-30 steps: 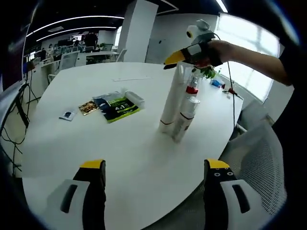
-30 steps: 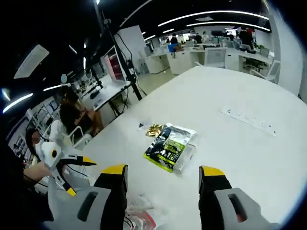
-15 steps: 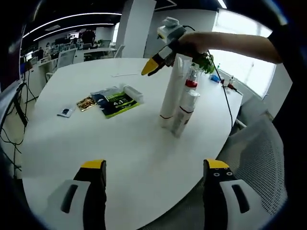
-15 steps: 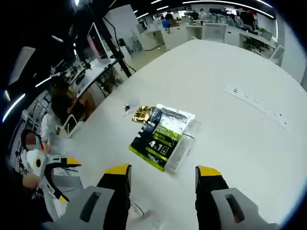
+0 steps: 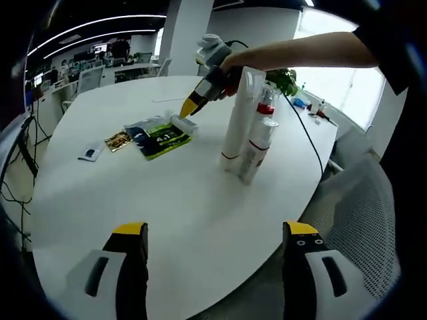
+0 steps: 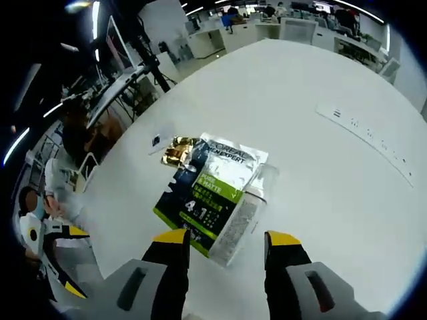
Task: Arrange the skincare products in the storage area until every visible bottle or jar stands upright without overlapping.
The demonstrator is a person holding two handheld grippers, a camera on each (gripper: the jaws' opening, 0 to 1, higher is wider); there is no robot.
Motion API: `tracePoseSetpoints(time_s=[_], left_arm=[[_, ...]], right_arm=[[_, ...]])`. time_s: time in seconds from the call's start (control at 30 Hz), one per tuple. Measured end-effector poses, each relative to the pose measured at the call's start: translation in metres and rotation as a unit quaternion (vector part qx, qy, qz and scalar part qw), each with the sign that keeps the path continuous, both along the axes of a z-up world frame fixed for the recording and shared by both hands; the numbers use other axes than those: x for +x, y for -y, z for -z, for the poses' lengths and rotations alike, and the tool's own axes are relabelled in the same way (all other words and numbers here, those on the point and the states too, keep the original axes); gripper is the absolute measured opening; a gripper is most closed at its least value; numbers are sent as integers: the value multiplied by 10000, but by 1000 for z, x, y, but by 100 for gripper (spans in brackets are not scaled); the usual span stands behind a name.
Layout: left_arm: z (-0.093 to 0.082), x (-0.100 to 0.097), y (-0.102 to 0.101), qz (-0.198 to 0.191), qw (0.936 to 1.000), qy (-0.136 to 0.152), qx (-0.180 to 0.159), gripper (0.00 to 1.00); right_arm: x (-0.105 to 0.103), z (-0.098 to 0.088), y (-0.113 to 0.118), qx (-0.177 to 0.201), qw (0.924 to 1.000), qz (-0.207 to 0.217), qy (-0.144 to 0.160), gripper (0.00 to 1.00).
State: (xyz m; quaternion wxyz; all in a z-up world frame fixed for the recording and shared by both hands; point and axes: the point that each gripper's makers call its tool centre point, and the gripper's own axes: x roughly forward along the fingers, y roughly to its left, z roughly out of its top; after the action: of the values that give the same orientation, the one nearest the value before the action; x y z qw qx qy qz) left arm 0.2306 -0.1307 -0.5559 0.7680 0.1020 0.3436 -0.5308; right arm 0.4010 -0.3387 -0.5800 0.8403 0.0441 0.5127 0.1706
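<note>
While I hold my left gripper [image 5: 212,230] low over the near edge of the white table [image 5: 180,200], its two yellow-tipped jaws stand wide apart with nothing between them and nothing touching them. Past them, on the table, a tall white tube [image 5: 237,117] stands upright, and just beside it, on the side nearer me, stands a shorter white bottle [image 5: 253,150]; behind the pair a red-collared bottle [image 5: 267,107] shows its top. I cannot tell whether these three touch one another.

Left of the tall white tube lies a flat green and black packet [image 5: 160,139], with a clear rectangular box [image 5: 184,127] lying along its far edge, a small gold sachet [image 5: 119,141] further left, and a small dark sachet [image 5: 90,155] beyond that. None of these stands upright.

My right gripper [image 6: 223,241] is down over that packet. In the right gripper view its jaws are parted to a middling width and hold nothing; between and just past their tips lie the near corner of the green and black packet [image 6: 210,190] and the end of the clear rectangular box [image 6: 243,213], which rests against the packet's edge. I cannot tell whether the jaws touch either one. The gold sachet [image 6: 175,151] lies at the packet's far corner, and a long white strip [image 6: 367,137] lies well apart from the packet.
</note>
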Motion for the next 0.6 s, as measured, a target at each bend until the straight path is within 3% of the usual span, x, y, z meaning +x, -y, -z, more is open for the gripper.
tracePoseSetpoints(time_s=[0.43, 0.6], left_arm=[[4, 0, -1, -26, 10000, -53, 74, 75], [5, 1, -2, -64, 9999, -64, 88, 74]], right_arm=[[6, 21, 3, -292, 9990, -294, -159, 40], [7, 26, 11, -848, 9920, -924, -137, 35]])
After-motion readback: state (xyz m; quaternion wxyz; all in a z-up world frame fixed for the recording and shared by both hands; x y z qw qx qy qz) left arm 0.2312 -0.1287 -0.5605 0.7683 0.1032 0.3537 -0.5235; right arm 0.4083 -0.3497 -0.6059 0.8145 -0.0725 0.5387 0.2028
